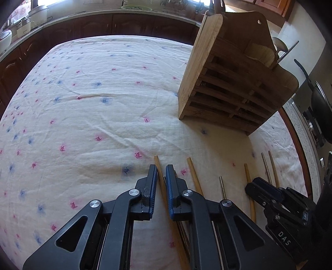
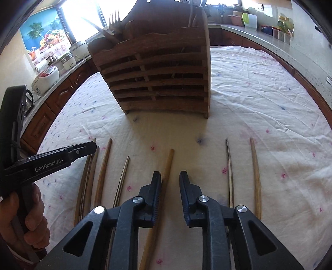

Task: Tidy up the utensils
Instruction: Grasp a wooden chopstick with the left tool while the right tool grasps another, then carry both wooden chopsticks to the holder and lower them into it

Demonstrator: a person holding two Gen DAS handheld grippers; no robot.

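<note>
Several wooden and metal chopsticks lie side by side on the flowered tablecloth (image 1: 93, 108) in front of a slatted wooden utensil holder (image 1: 234, 83), also in the right wrist view (image 2: 161, 79). My left gripper (image 1: 161, 168) is nearly shut around one light wooden chopstick (image 1: 159, 172); its fingers flank the stick low over the cloth. My right gripper (image 2: 170, 174) is open over another light chopstick (image 2: 168, 164), which lies by its left finger. The left gripper also shows in the right wrist view (image 2: 91, 146).
The holder has a fork (image 2: 115, 17) and other utensils standing in its top. More chopsticks lie right of my right gripper (image 2: 256, 176). Kitchen counters with a rice cooker (image 2: 46, 80) and pots ring the table. A dark pan (image 1: 319, 99) sits at the right.
</note>
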